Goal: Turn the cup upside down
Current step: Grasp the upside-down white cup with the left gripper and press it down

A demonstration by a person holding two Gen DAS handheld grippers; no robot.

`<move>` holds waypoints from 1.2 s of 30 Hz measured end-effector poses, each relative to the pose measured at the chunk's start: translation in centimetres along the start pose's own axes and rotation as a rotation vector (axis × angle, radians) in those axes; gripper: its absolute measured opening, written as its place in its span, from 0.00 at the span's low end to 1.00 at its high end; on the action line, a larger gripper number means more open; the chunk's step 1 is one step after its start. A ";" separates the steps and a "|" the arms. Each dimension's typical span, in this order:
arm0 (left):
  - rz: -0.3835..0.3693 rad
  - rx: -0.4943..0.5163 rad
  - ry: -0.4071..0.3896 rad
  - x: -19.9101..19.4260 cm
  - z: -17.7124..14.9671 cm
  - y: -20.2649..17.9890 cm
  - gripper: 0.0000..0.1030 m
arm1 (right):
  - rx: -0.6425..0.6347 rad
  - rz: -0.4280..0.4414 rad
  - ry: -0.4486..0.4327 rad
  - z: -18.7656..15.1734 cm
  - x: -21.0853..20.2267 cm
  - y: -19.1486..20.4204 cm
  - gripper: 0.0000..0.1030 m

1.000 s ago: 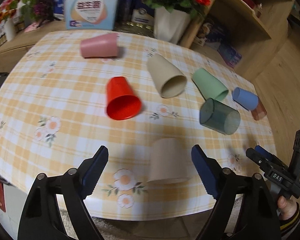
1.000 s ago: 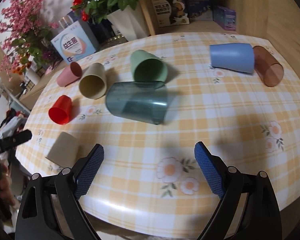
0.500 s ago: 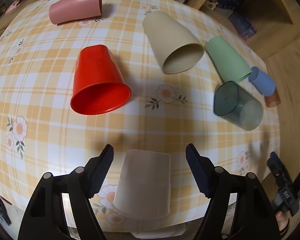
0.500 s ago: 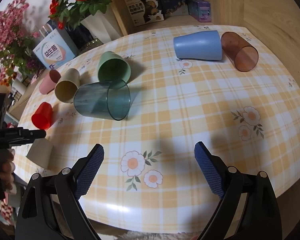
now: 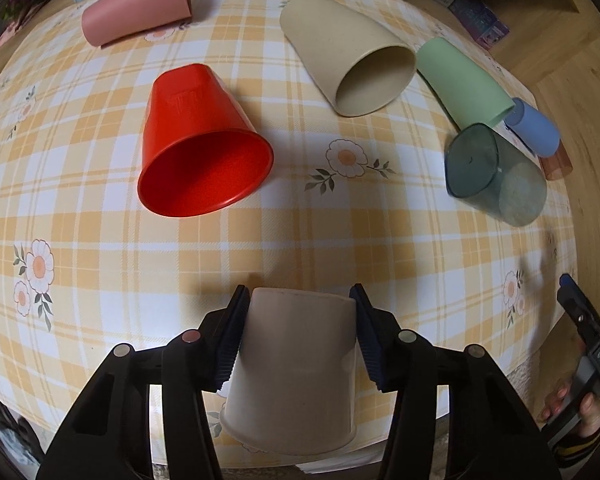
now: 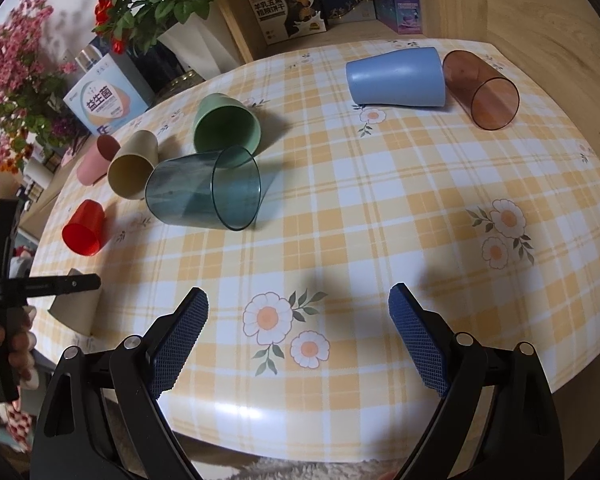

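A beige cup (image 5: 296,364) lies on its side at the near edge of the table, base pointing away. My left gripper (image 5: 299,320) is shut on the beige cup, with both blue pads against its sides. The cup also shows in the right wrist view (image 6: 74,310) at the far left, under the left gripper's body. My right gripper (image 6: 298,316) is open and empty above the checked tablecloth (image 6: 380,208), near the front edge.
Several cups lie on their sides: red (image 5: 198,148), tan (image 5: 352,64), pink (image 5: 138,6), green (image 5: 464,82), dark teal clear (image 5: 496,176), blue (image 6: 398,78), brown clear (image 6: 480,88). A vase of roses (image 6: 192,46) and boxes stand behind the table.
My left gripper moved forward and down around the beige cup and closed on it. My right gripper drew back slightly and stayed open.
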State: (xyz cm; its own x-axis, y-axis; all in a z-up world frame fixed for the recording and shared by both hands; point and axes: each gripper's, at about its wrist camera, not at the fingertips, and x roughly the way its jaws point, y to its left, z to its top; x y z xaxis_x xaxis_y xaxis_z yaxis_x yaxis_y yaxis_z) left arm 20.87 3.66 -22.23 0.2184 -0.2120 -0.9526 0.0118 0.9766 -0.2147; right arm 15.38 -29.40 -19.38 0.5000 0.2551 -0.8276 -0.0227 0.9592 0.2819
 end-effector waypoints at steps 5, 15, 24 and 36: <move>-0.017 0.008 -0.022 -1.1 -1.2 0.7 0.48 | -0.002 0.000 0.004 -0.1 0.0 0.2 0.86; -0.021 0.004 -0.073 -3.3 -2.4 1.8 0.48 | -0.014 -0.003 0.017 -0.2 0.0 0.9 0.86; -0.005 0.006 -0.138 -4.8 -1.5 1.3 0.48 | -0.020 -0.002 0.025 -0.4 0.0 1.5 0.86; 0.067 0.038 -0.220 -4.9 -1.7 0.5 0.47 | -0.005 0.001 0.033 -0.6 0.2 1.2 0.86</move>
State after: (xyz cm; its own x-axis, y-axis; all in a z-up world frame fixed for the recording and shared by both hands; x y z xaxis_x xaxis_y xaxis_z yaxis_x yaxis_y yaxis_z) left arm 18.18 5.15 -18.06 0.4275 -0.1382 -0.8934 0.0261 0.9897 -0.1406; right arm 14.93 -28.10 -19.48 0.4708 0.2596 -0.8432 -0.0274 0.9596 0.2801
